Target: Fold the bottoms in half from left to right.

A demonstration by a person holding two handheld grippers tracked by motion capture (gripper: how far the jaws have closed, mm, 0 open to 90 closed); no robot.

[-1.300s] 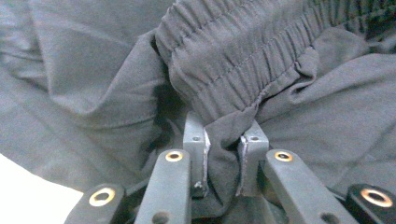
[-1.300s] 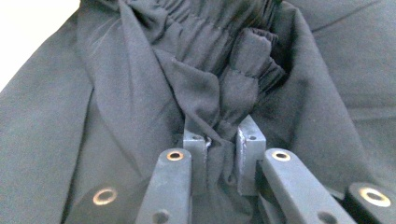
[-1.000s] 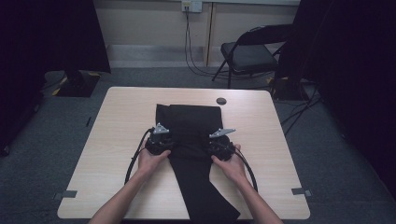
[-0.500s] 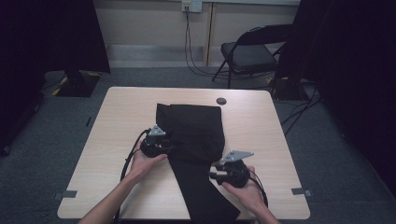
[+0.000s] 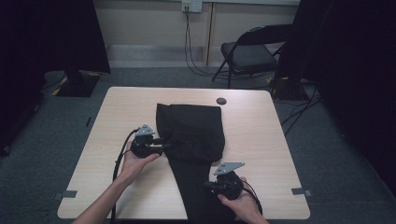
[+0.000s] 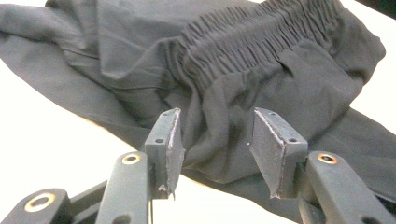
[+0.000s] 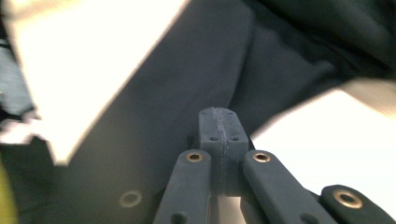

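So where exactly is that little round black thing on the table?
In the high view, the round black thing sits near the table's far edge, right of centre, just beyond the top right corner of the black trousers.

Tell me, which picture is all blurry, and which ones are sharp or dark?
The right gripper view is smeared, its table glaring white beside the black trousers. The left gripper view is sharp: trousers gathers show clearly, the table washed out bright. The high view is dim around the edges, with the table lit.
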